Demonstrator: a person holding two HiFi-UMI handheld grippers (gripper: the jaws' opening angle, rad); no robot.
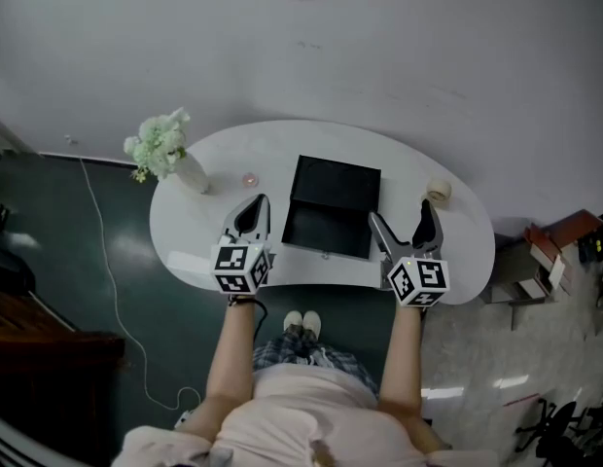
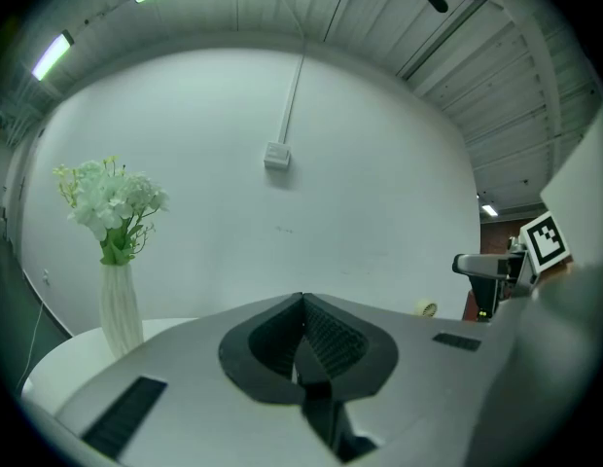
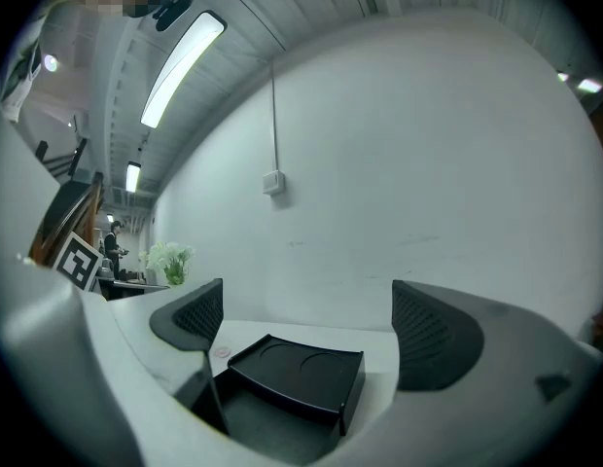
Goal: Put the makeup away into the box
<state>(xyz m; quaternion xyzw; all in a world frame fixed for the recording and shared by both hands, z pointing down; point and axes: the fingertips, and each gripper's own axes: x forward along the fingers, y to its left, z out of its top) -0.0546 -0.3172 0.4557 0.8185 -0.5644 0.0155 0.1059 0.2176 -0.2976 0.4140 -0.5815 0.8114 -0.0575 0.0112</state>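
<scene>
The box (image 1: 330,208) sits open in the middle of the white table (image 1: 185,232), a little closer to the near edge than to the wall. It is black and its open side faces up. The lid is folded back towards the wall, so the opened box runs lengthwise away from the person and the hinge line runs left to right. In the right gripper view the box (image 3: 292,368) shows two shallow round recesses in its raised far half. I can see no readable print on it.

A small pink round item (image 1: 249,179) lies on the table just left of the lid, apart from it. A small cream round item (image 1: 438,191) lies near the table's right end.

The left hand-held gripper (image 1: 254,208) hovers at the box's near left corner, pointing forward, with its jaws pressed together on nothing. The right hand-held gripper (image 1: 403,220) hovers at the near right corner with its jaws spread wide and empty; its own view frames the box between them. Each carries a cube of black-and-white square markers, the only print that can be made out. Both bare forearms reach straight forward from the body, roughly parallel.

At the table's left end stands a white vase (image 1: 192,175) of pale flowers.
</scene>
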